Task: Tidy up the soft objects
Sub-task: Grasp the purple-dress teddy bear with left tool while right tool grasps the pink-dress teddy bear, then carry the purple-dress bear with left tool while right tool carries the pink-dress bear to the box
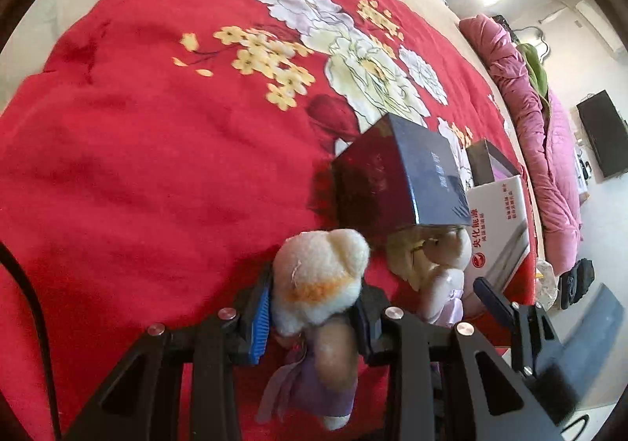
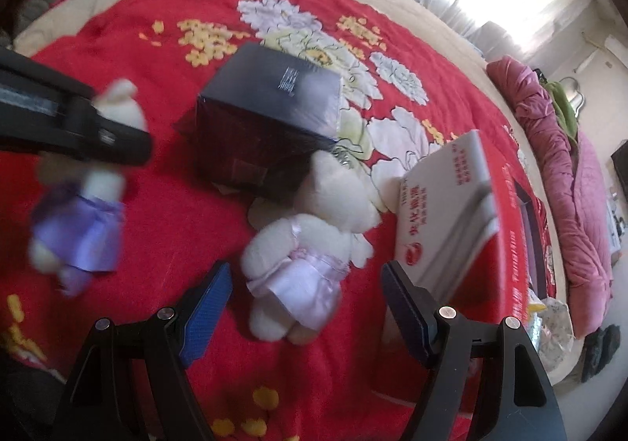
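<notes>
While the left gripper [image 1: 314,307] is clamped on the head of a cream plush bear in a purple dress [image 1: 318,284], the toy is held lifted above the red floral blanket [image 1: 137,150] of the bed. The right gripper [image 2: 306,307] is spread wide, grasping nothing, with a second plush bear in a pink dress [image 2: 306,245] lying on the blanket between its fingers, untouched. This bear is flanked by a dark blue box [image 2: 271,115] and a white printed box [image 2: 443,205] near the bed's right edge.
</notes>
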Motion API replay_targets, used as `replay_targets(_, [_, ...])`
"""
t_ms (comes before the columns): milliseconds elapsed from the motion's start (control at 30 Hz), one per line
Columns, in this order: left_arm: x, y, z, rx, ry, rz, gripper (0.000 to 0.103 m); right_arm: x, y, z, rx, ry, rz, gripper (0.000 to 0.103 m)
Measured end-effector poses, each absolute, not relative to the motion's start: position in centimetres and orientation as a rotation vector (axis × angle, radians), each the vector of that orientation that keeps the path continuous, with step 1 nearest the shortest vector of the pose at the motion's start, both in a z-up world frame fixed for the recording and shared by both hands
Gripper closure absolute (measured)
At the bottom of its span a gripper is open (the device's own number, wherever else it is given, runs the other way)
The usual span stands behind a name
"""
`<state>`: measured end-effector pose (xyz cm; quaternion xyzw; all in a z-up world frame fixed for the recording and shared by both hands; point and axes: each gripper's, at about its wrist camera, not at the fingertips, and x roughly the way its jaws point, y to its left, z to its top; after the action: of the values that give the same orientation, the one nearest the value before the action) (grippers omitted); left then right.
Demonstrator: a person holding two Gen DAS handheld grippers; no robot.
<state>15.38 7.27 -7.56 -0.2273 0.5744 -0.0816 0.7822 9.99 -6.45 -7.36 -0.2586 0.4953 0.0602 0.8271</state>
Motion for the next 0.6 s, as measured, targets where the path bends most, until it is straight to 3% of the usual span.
replay_targets(300, [14.9,7.4,-7.0,-0.454,1.211,-0.188,0.068,12.5,-6.7,-8.8,-0.546,1.02,0.027,0.025])
replay_targets(400, [14.6,7.7,-6.9,-0.443,1.205,-0.186,0.068,13.1,-7.0,-9.0,-0.523,1.022,0.026,0.053])
replay_targets(433, [14.6,7.7,-6.8,-0.439,1.204,-0.187,0.068,13.2,-7.2,-9.0,-0.528,1.023,0.017,0.068])
replay_targets(600, [14.2,7.4,-6.7,-0.418,1.199,-0.187,0.068,13.1,-8.2,-8.2,-0.472,1.011,0.04,0.072])
